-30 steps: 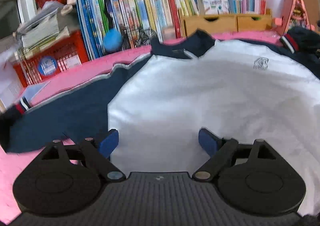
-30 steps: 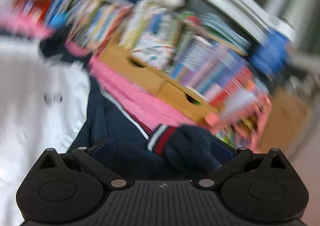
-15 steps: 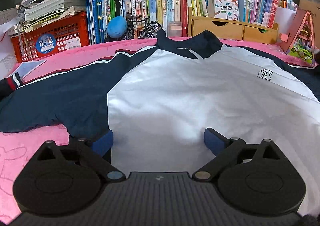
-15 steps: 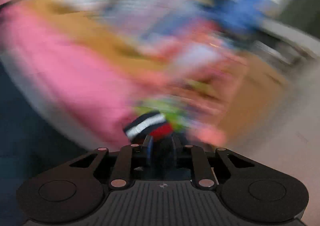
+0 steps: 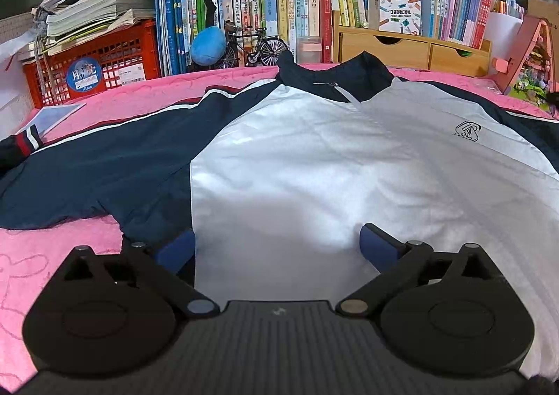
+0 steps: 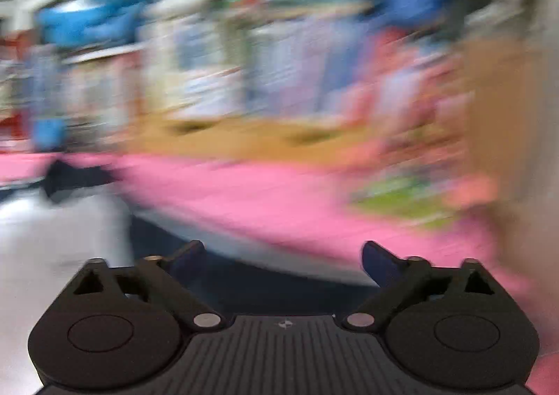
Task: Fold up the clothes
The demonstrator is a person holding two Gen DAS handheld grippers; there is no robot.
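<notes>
A white jacket [image 5: 314, 167] with navy sleeves and collar lies spread flat, front up, on the pink cover [image 5: 52, 255]. Its left sleeve runs out to a striped cuff [image 5: 21, 146] at the far left. My left gripper [image 5: 276, 236] hovers over the jacket's lower hem, jaws still opening, nothing pinched between them. The right wrist view is badly blurred. My right gripper [image 6: 283, 248] is there with its jaws opening and nothing between the fingers, above the navy right sleeve [image 6: 244, 276] near the pink cover's edge.
Behind the jacket stand a red crate [image 5: 97, 63] under stacked papers, a long row of books [image 5: 279, 3], a wooden drawer box [image 5: 412, 52], a model bicycle [image 5: 255, 45] and a blue ball [image 5: 208, 45]. A toy house [image 5: 534, 59] stands at the right and a booklet [image 5: 52, 115] lies at the left.
My right gripper, shut on the striped right cuff half a second ago, now stands open with the cuff out of view, and it has swung round. The left view has levelled and its jaws widened slightly.
</notes>
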